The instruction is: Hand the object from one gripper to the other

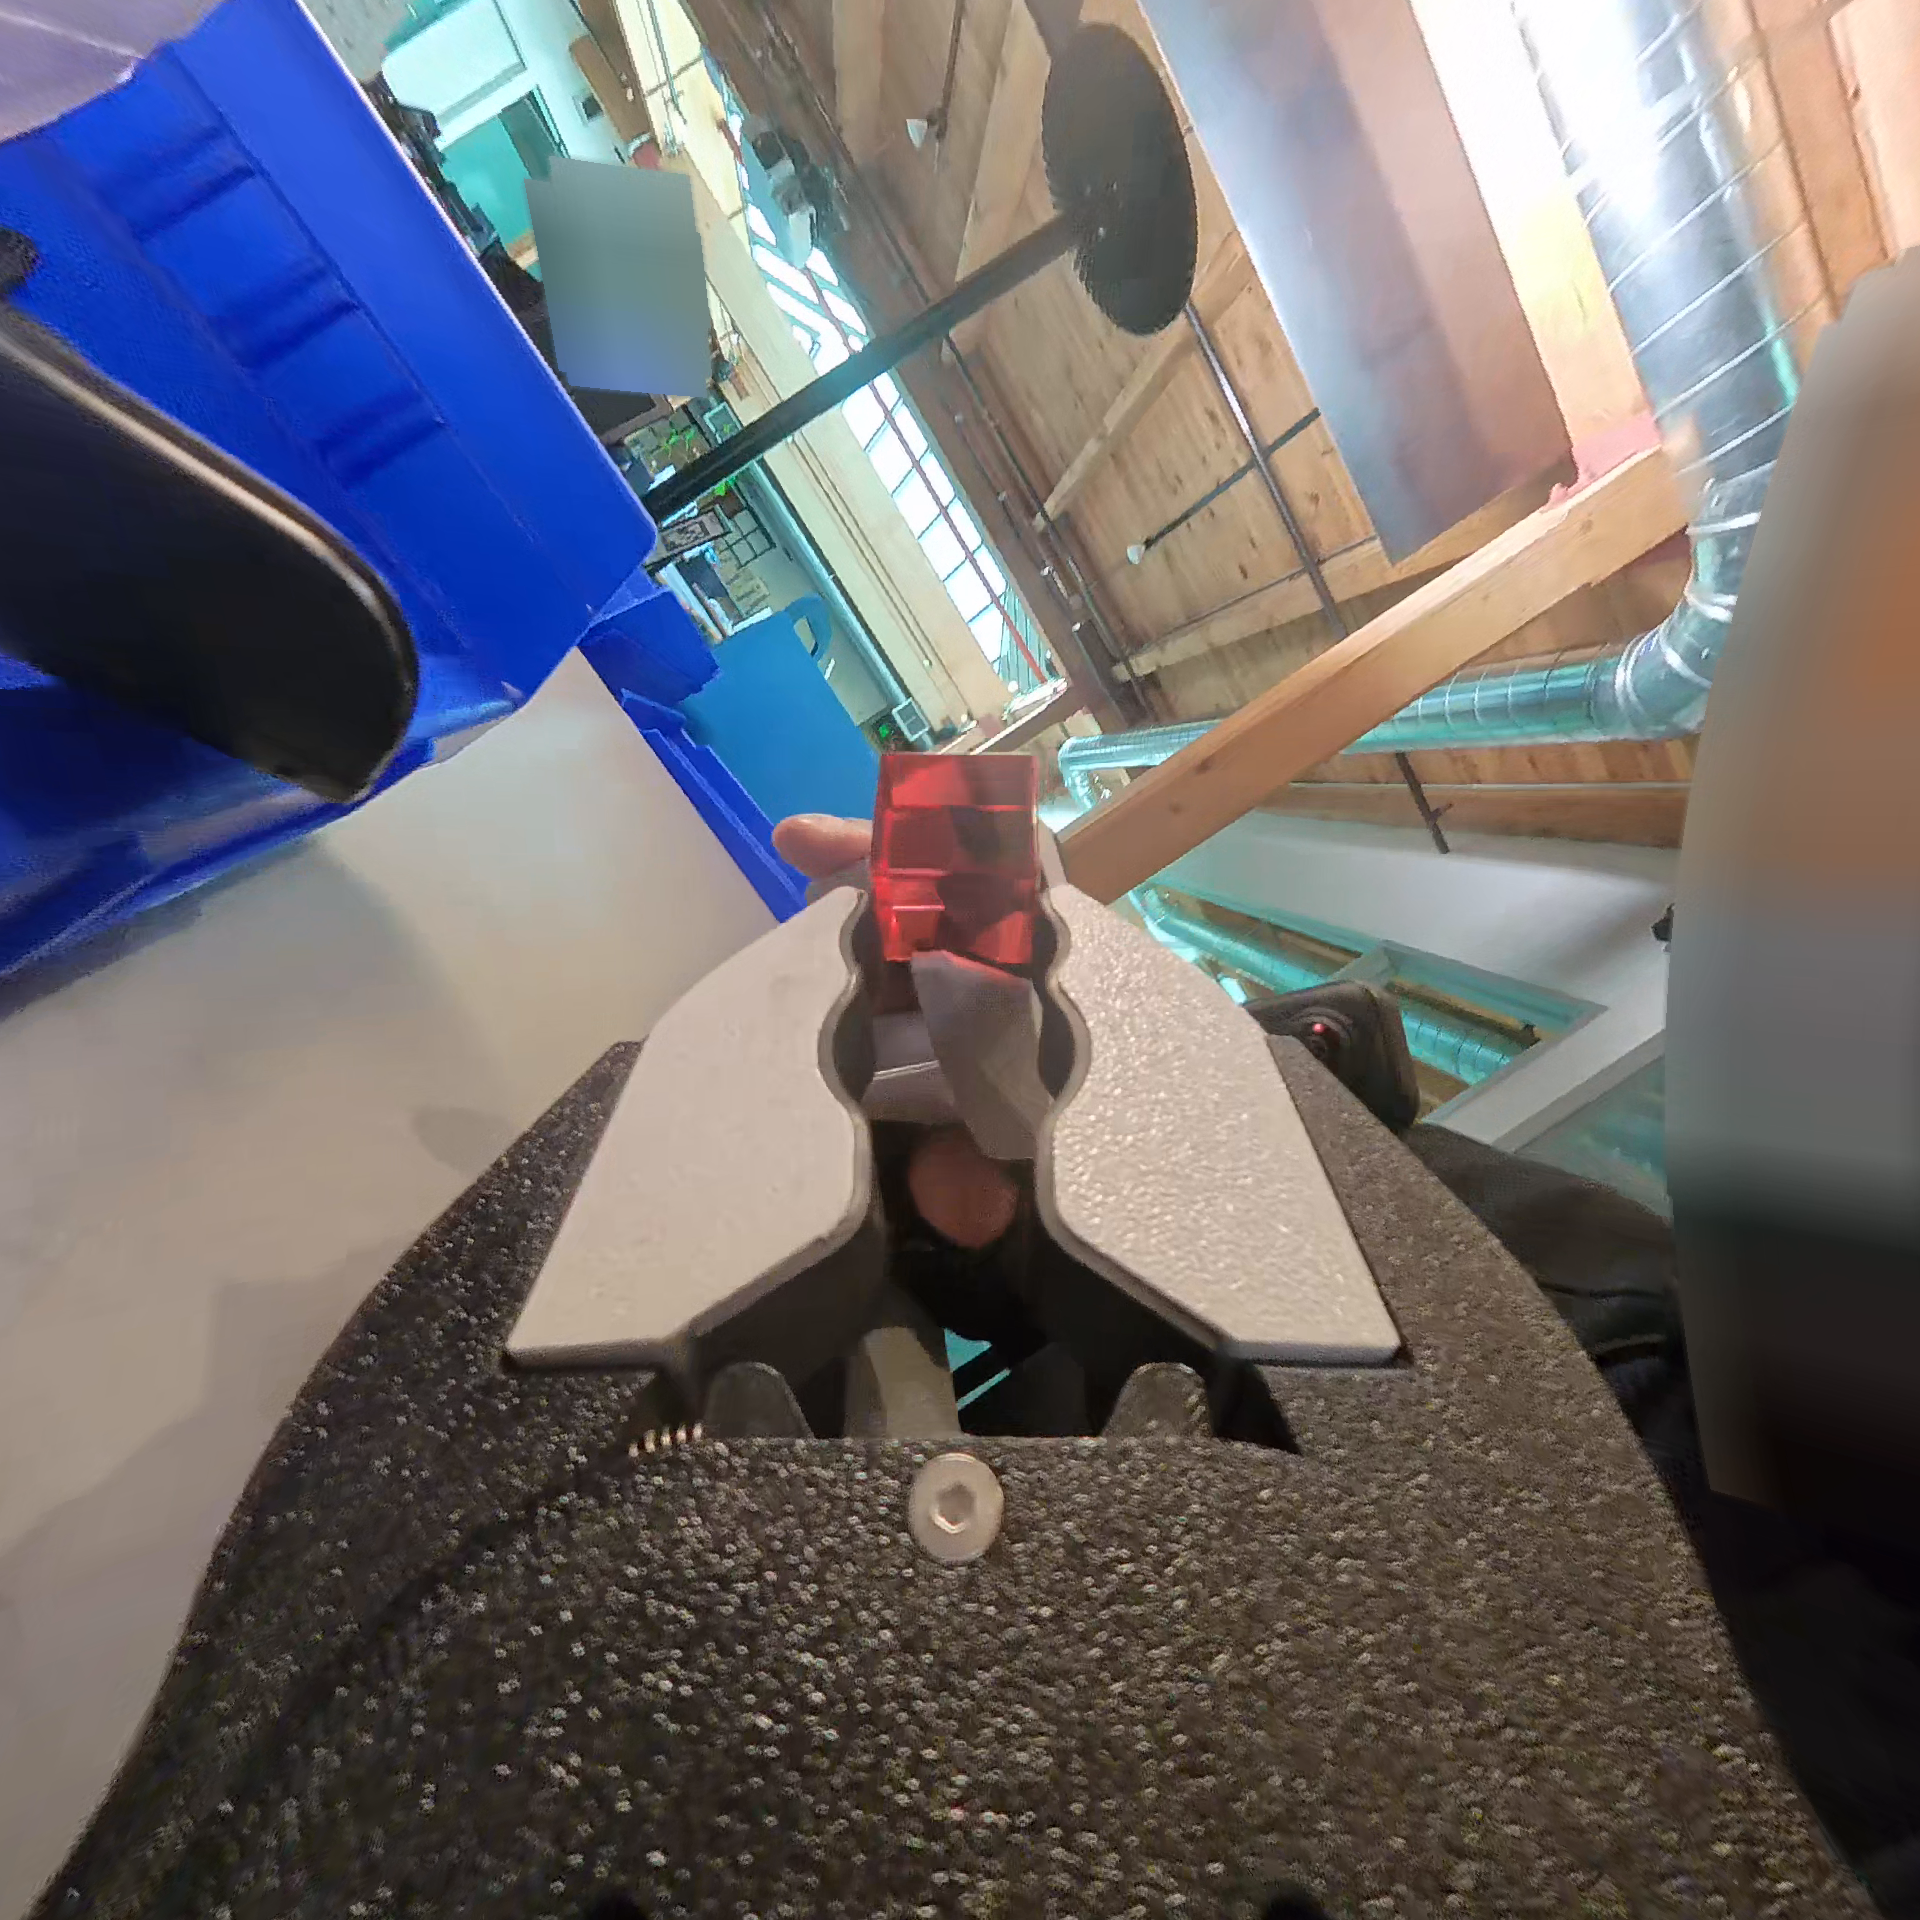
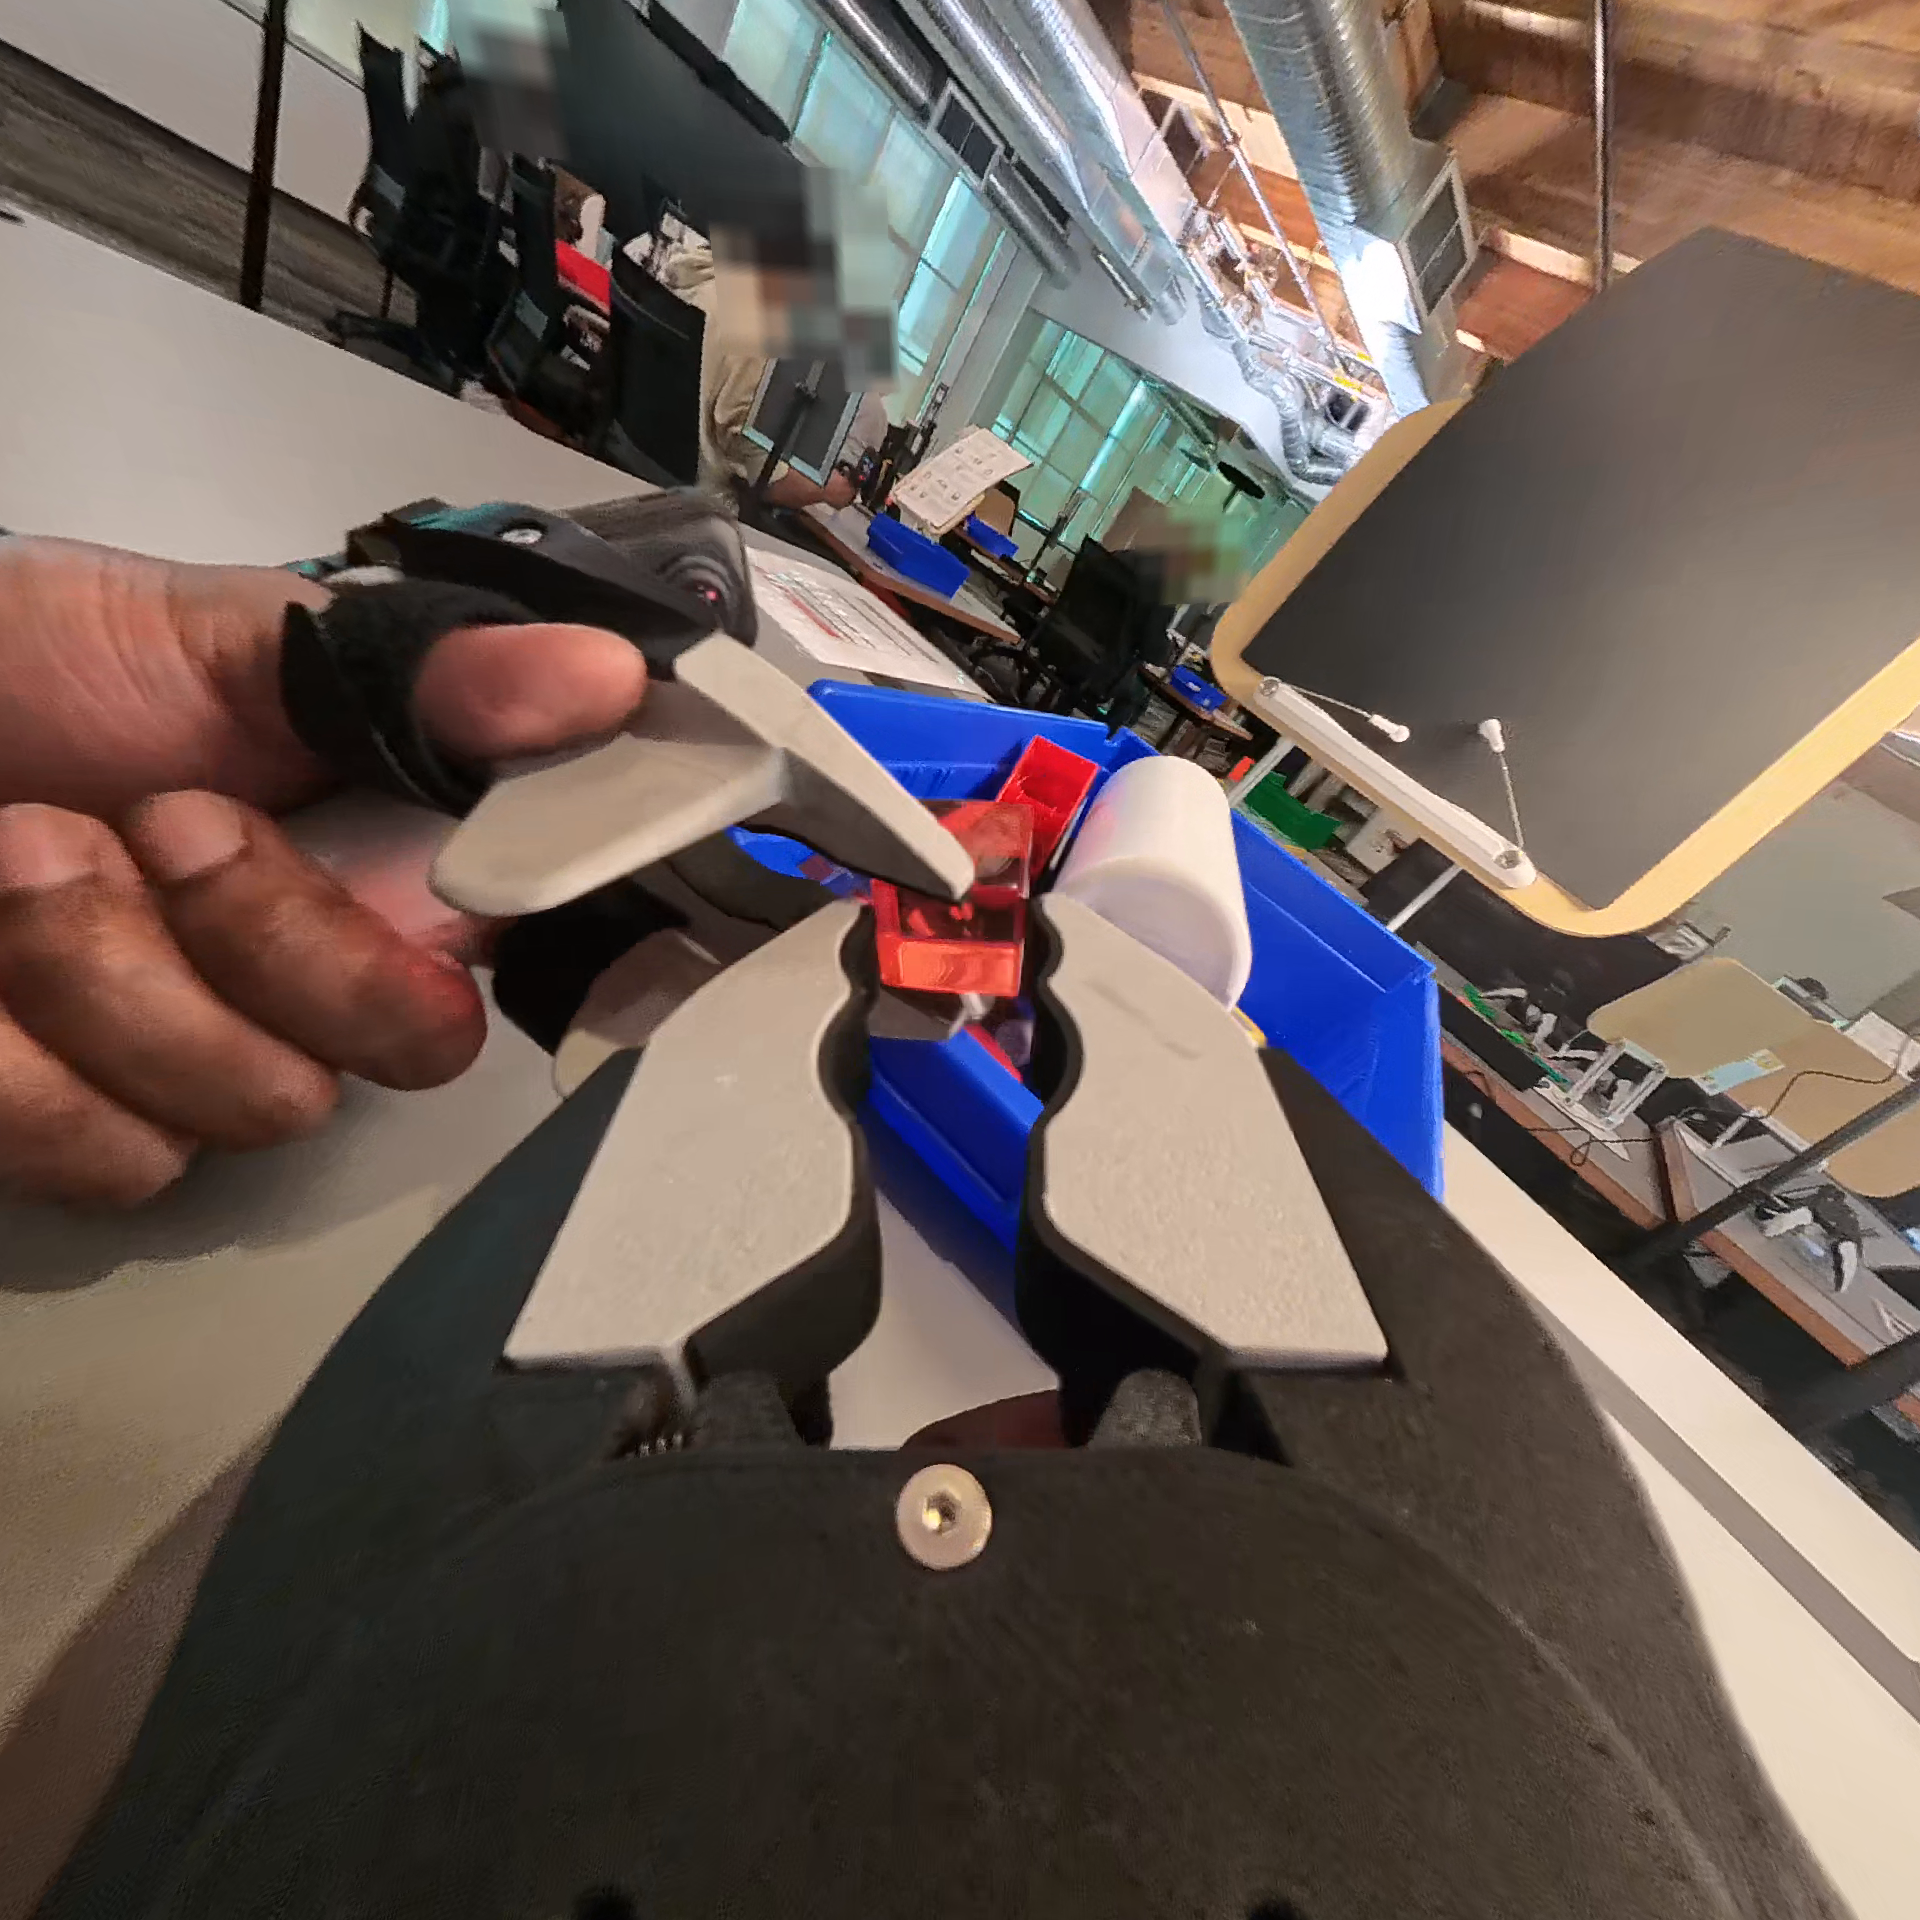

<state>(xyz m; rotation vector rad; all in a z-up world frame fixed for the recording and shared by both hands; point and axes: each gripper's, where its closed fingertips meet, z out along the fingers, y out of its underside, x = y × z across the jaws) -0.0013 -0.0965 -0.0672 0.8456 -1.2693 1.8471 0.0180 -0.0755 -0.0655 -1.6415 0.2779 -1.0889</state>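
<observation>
So both grippers are up off the table (image 2: 208, 436) meeting tip to tip over the blue bin (image 2: 1340, 997). The right gripper (image 2: 951, 935) points forward and slightly up, and the left gripper (image 2: 935, 904) comes in from its left side, tilted down across it, held by a hand (image 2: 187, 831) with a black strap round the thumb.

Room-wise: the near edge of the bin sits right under the right fingers, with bare white table to the left of them and the table edge dropping off on the right. A white cylinder (image 2: 1164, 862) and a red box-shaped piece (image 2: 1049, 779) stick up out of the bin just beyond the fingertips, so it's a bit crowded past the tips.

The object is a clear red block (image 2: 951, 951), right between the right fingers at their tips. Those fingers are only a little apart and both touch its sides. The left gripper's fingers (image 2: 883, 842) pinch the same block from above and below.

From the left wrist view, the left gripper (image 1: 956, 894) is clamped on the red block (image 1: 956, 862), which pokes out past its fingertips, with a blue bin wall (image 1: 312, 343) off to the left.
</observation>
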